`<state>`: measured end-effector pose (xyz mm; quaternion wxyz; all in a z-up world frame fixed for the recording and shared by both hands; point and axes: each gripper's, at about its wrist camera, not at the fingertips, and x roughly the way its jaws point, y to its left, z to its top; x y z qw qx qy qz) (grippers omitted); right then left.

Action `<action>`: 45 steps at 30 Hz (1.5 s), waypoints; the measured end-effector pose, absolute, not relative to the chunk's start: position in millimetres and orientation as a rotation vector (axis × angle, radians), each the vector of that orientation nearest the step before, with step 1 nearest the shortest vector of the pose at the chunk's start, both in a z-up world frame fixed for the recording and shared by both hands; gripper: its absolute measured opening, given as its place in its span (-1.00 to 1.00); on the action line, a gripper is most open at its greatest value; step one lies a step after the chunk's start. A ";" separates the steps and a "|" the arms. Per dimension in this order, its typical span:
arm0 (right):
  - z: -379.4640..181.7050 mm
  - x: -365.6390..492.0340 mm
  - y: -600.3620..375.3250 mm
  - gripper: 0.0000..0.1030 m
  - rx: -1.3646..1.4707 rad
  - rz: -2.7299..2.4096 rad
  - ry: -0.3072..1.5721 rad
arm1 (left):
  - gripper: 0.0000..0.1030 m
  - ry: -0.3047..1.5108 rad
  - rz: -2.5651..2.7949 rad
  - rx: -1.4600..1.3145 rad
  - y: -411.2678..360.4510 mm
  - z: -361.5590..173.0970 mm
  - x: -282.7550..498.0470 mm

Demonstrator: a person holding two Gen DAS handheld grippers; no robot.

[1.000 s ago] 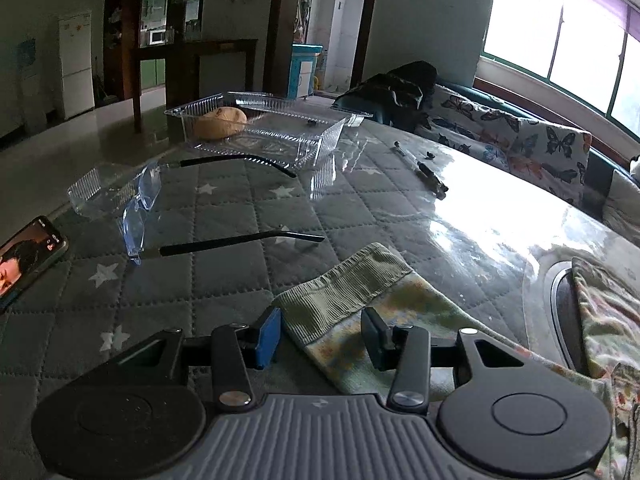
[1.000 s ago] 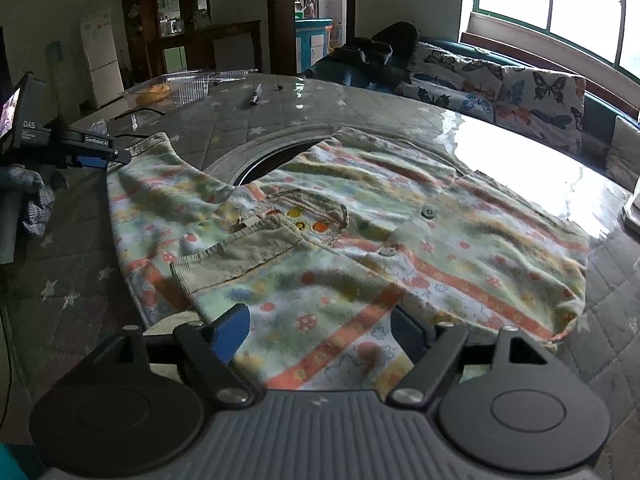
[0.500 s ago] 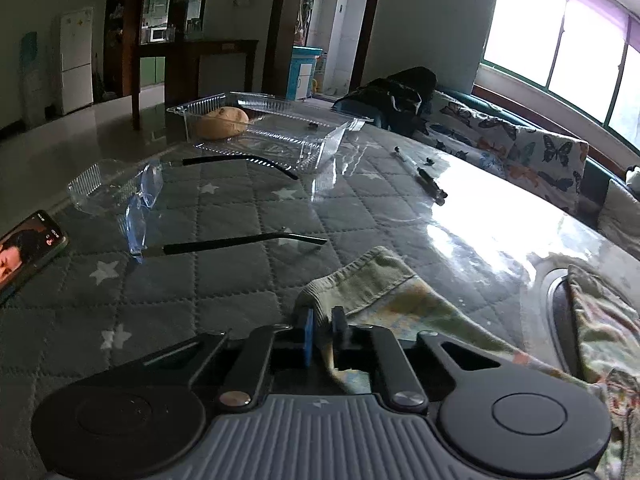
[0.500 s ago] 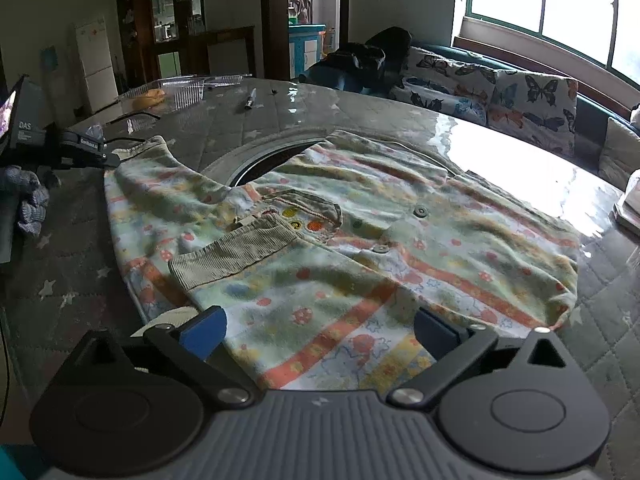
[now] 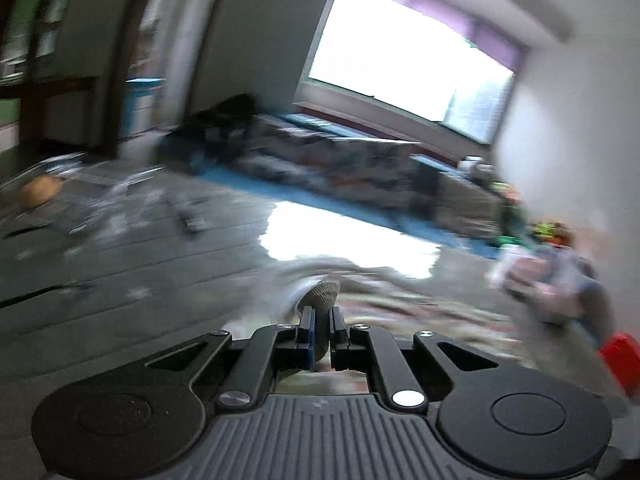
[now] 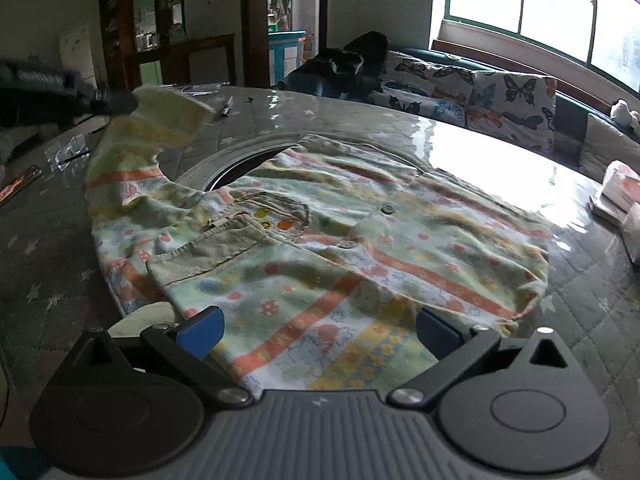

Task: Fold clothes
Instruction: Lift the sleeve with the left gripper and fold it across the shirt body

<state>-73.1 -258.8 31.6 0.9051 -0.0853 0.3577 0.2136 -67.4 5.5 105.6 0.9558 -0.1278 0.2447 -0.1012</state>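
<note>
Now | left gripper (image 5: 320, 320) pinches cuff (image 5: 322, 294) | right gripper (image 6: 318, 330) wide over shirt (image 6: 340, 248)

Left wrist view smeared with motion blur, sofa (image 5: 340, 160) behind the table (image 5: 160, 256) just streaks, red object (image 5: 620, 360) cut by the edge, left gripper (image 6: 120, 102) blurred beyond the shirt's (image 6: 340, 248) sleeve cuff (image 6: 168, 112).

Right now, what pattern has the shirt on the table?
Orange stripes and small flowers on the pale green shirt; right wrist view shows it best.
</note>
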 end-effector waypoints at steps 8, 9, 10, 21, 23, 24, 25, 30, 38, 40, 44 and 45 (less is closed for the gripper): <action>37.4 -79.6 -286.1 1.00 -0.133 0.388 0.708 | -0.87 0.522 -0.475 -0.254 -81.2 116.4 -64.0; 38.2 -80.7 -290.9 1.00 -0.130 0.377 0.705 | -0.87 0.526 -0.502 -0.253 -91.3 116.7 -62.5; 39.0 -81.8 -295.7 1.00 -0.127 0.366 0.701 | -0.87 0.528 -0.525 -0.253 -100.5 116.8 -61.0; 40.9 -97.6 -347.5 1.00 -0.083 0.214 0.700 | -0.86 0.605 -0.723 -0.198 -182.9 95.4 -61.7; 41.0 -100.6 -356.8 1.00 -0.075 0.186 0.700 | -0.84 0.636 -0.739 -0.185 -189.5 86.9 -63.6; 41.1 -102.0 -361.5 1.00 -0.071 0.171 0.701 | -0.84 0.652 -0.747 -0.179 -192.8 82.6 -64.6; 41.1 -103.5 -366.1 1.00 -0.067 0.157 0.701 | -0.83 0.666 -0.754 -0.174 -193.7 79.4 -65.9; 42.1 -104.4 -372.5 1.00 -0.053 0.146 0.707 | -0.76 0.681 -0.725 -0.146 -180.9 73.4 -65.0; 44.5 -94.3 -352.4 0.70 -0.044 0.233 0.728 | -0.62 0.670 -0.513 -0.089 -110.3 65.6 -59.1; 45.2 -91.7 -347.3 0.48 -0.041 0.255 0.733 | -0.57 0.665 -0.454 -0.074 -88.9 62.7 -62.0; 40.3 -86.0 -339.0 0.11 -0.032 0.283 0.765 | -0.38 0.668 -0.340 -0.093 -46.8 56.5 -68.2; 38.1 -84.5 -337.2 -0.01 -0.029 0.287 0.777 | -0.38 0.668 -0.323 -0.096 -38.3 56.0 -71.0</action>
